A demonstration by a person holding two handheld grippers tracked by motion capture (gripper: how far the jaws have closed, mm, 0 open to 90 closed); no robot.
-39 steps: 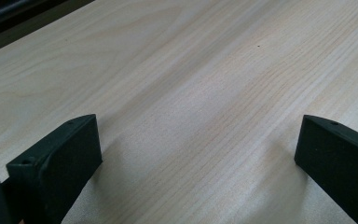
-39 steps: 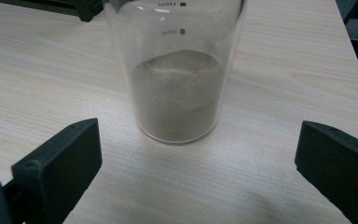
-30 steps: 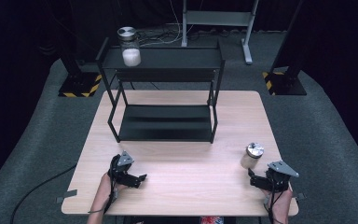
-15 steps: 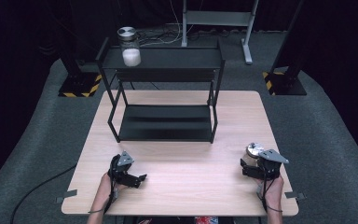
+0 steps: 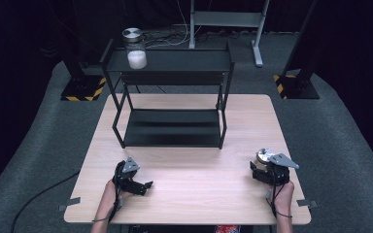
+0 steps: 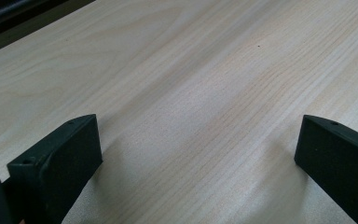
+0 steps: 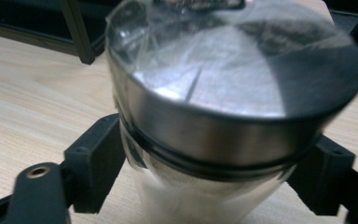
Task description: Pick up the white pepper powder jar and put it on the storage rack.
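Observation:
A glass jar (image 7: pixel 223 107) with a metal lid and white contents stands on the wooden table (image 5: pixel 194 165) near its right edge; it is also in the high view (image 5: pixel 262 156). My right gripper (image 7: pixel 214 163) is open, its jaws either side of the jar's body just below the lid. In the high view the right gripper (image 5: pixel 263 165) sits right behind the jar. My left gripper (image 5: pixel 143 186) rests low at the front left of the table. The left gripper (image 6: pixel 200 154) is open with only bare wood between its jaws.
A black two-level metal rack (image 5: pixel 172 126) stands at the back middle of the table. A second jar (image 5: pixel 135 48) with white contents stands at the left end of its top shelf. Dark floor and stand legs surround the table.
My right gripper has moved forward and left, so the jar now stands between its jaws. The left gripper has stayed where it was.

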